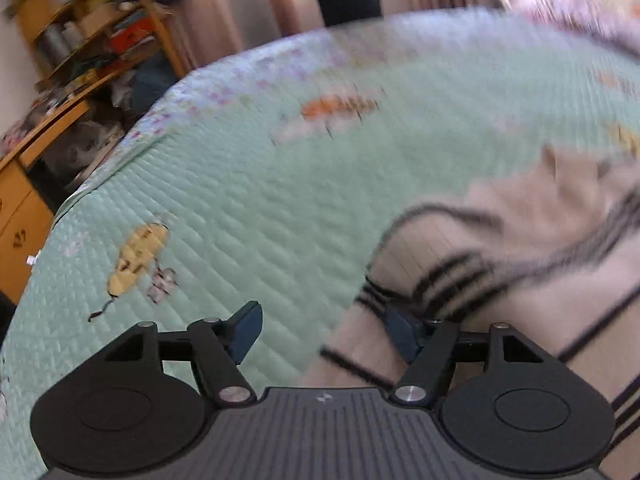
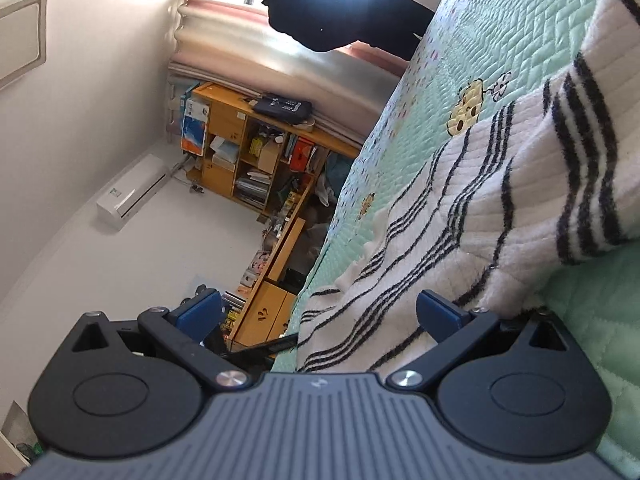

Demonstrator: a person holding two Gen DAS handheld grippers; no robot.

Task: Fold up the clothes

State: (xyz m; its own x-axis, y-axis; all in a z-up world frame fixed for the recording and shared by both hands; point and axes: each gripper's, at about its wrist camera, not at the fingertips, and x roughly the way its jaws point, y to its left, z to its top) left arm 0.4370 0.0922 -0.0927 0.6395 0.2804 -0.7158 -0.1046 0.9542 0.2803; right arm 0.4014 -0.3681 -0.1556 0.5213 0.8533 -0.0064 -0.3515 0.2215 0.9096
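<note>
1. My left claw (image 1: 326, 334) sits at the bottom centre of the left wrist view with its two blue pads spread wide; nothing is pinched between them.
2. The left-hand pad (image 1: 246, 332) hangs over bare quilt, while the right-hand pad lies against the edge of the sweater (image 1: 500, 280), which partly hides it.
3. The sweater is white with thin black stripes and fills the lower right of that view, blurred toward the right edge.
4. It lies on the bed, on a mint-green quilted bedspread (image 1: 300, 200) printed with small yellow and orange cartoon figures.
5. My right claw (image 2: 320, 316) is at the bottom centre of the right wrist view, also spread wide and gripping nothing.
6. This view is tilted, so the bed runs up the right side of the frame.
7. The sweater (image 2: 500, 200) stretches from the lower centre to the upper right, rumpled, with a thick fold bunched at the right edge.
8. The right-hand pad (image 2: 440, 314) of this claw is just beside the sweater's lower hem; I cannot tell whether it touches.
9. A wooden shelf unit (image 2: 256, 152) crammed with boxes and books stands at centre left, and a person in dark clothes (image 2: 340, 12) stands at the top by the curtain.
</note>
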